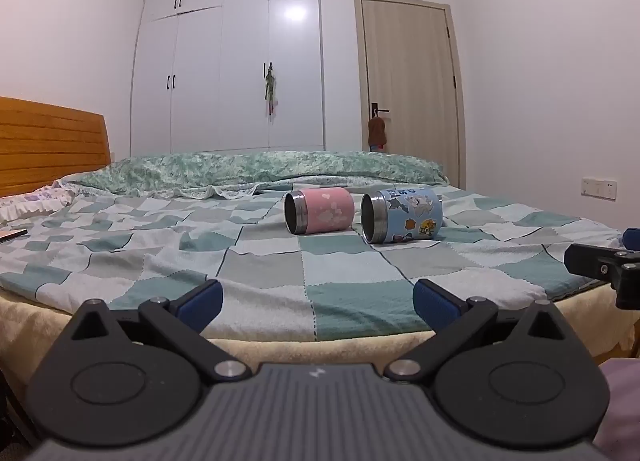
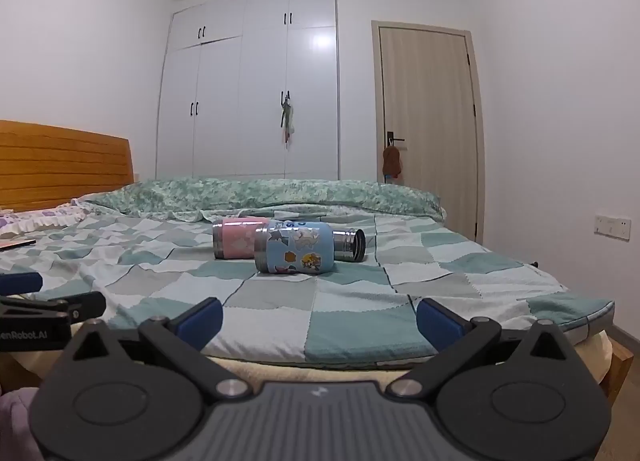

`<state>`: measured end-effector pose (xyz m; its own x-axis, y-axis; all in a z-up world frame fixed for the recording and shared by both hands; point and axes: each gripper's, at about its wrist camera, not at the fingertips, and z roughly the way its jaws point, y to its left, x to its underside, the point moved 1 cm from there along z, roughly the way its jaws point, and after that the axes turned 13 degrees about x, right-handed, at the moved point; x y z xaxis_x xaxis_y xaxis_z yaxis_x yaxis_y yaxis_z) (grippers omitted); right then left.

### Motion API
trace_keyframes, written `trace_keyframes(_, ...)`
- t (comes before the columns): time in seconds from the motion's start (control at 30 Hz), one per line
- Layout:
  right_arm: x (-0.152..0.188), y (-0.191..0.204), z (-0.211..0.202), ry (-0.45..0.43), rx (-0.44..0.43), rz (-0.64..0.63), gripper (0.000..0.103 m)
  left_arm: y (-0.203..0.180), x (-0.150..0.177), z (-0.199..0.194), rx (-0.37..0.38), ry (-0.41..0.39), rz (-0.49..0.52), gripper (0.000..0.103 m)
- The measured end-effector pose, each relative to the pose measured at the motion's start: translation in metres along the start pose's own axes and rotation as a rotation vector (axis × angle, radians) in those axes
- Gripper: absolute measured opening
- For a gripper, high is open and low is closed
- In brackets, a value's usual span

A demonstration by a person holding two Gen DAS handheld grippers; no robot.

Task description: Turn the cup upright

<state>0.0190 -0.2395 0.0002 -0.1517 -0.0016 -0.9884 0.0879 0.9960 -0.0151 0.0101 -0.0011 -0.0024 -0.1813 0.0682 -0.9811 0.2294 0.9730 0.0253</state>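
The pink cup [image 1: 320,210] and the blue cup [image 1: 402,214] lie on their sides on the checked blanket [image 1: 264,273], close side by side and well ahead of both pairs of fingers, which are spread wide and hold nothing. To do the approach well, I would bring the left gripper [image 1: 318,297] forward to the pink cup and the right gripper [image 2: 319,315] to the blue one, straddling each body across its width. The soft bed calls for a firm close before tipping, so neither cup rolls away.
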Motion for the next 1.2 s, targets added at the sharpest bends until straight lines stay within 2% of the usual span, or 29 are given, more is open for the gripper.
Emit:
trace_keyframes(0.13, 0.001, 0.001, 0.004, 0.010, -0.007, -0.008, 0.103, -0.001, 0.001, -0.001, 0.009, -0.023, -0.007, 0.103)
trace_keyframes(0.23, -0.001, 0.004, -0.005, -0.033, 0.001, -0.013, 0.103, -0.005, 0.001, -0.002, 0.013, -0.028, -0.008, 0.103)
trace_keyframes(0.33, -0.003, 0.001, -0.005, -0.029, -0.001, -0.011, 0.103, -0.007, -0.004, -0.002, 0.009, -0.041, -0.009, 0.103)
trace_keyframes(1.2, -0.001, 0.002, -0.007, -0.044, 0.002, -0.010, 0.103, -0.001, -0.001, -0.008, 0.014, -0.050, -0.018, 0.103)
